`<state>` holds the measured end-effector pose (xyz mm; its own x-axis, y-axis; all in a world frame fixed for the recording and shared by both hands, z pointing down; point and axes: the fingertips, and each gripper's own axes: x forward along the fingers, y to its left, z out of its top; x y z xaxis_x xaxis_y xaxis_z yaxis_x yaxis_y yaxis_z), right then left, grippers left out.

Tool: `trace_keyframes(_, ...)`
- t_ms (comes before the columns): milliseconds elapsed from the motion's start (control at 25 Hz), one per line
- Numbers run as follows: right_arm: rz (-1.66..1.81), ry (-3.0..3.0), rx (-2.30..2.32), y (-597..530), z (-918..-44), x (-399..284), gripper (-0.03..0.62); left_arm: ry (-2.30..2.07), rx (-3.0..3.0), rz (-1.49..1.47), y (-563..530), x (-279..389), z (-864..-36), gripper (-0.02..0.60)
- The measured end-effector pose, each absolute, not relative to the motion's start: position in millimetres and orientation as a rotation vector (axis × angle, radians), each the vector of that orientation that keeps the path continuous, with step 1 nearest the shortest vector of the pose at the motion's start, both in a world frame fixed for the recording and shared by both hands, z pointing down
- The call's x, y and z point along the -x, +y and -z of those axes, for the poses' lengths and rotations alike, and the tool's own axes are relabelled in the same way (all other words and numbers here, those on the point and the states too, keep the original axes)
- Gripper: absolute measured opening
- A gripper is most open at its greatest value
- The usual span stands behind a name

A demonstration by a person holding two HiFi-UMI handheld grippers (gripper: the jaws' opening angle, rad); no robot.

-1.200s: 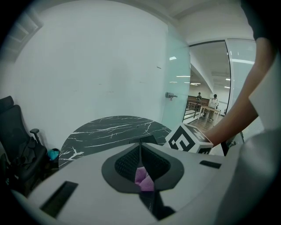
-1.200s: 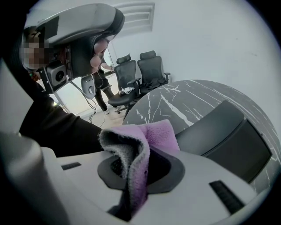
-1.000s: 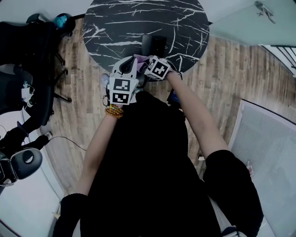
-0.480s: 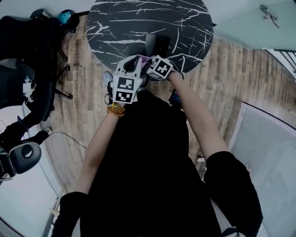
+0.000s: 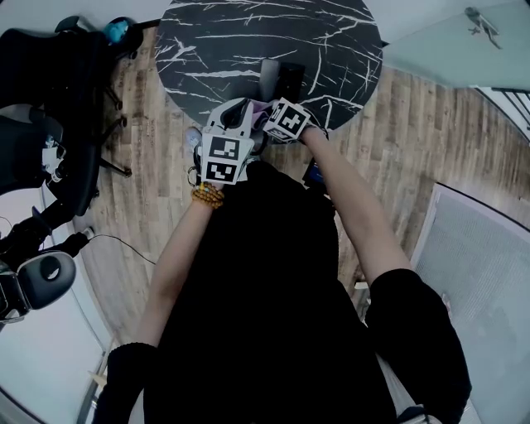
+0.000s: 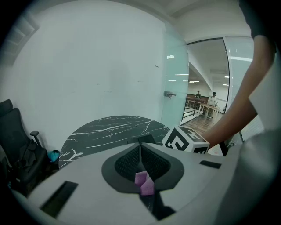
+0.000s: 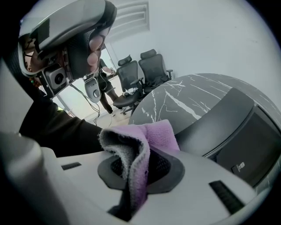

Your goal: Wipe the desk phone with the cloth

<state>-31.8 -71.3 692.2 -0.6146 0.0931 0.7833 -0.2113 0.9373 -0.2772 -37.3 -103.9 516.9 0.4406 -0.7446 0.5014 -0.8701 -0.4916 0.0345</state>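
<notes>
The dark desk phone (image 5: pixel 281 79) stands at the near edge of the round black marble table (image 5: pixel 248 33); it fills the right side of the right gripper view (image 7: pixel 237 127) and peeks over the jaws in the left gripper view (image 6: pixel 147 139). A purple cloth (image 5: pixel 258 107) hangs between both grippers just in front of the phone. My right gripper (image 5: pixel 265 116) is shut on a thick fold of the cloth (image 7: pixel 151 138). My left gripper (image 5: pixel 243 108) is shut on a small corner of the cloth (image 6: pixel 144 182). The cloth is off the phone.
Black office chairs (image 5: pixel 50 91) stand left of the table on the wood floor (image 5: pixel 397 124). A glass wall with a door handle (image 5: pixel 476 21) is at the far right. People stand far off behind the glass (image 6: pixel 213 99).
Both grippers have shifted slightly up and to the right toward the table's edge since a second ago. They have hardly moved in the last half second.
</notes>
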Motion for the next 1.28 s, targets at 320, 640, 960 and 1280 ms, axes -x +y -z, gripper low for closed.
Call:
trace_keyframes(320,-0.761,-2.243,-0.052,-77.8,-673.7,28.2,0.062,-1.389,-2.4,-0.625,-102.0,40.3,-517.3,0.023)
trace_keyframes(640,-0.703,-2.374,-0.137,-137.9,-611.1,10.0,0.063,-1.388,-2.411,-0.615,-102.9,42.4,-515.7,0.023)
trace_keyframes(960,-0.272,-2.477,-0.495,-229.7,-544.3,-20.1,0.063,-1.376,-2.428,-0.606,-113.8,38.3,-512.3,0.023)
trace_keyframes(1280,0.435,-2.068,-0.719,-254.7,-550.6,-38.5,0.063,-1.369,-2.422,-0.597,-117.8,35.6,-514.5,0.023)
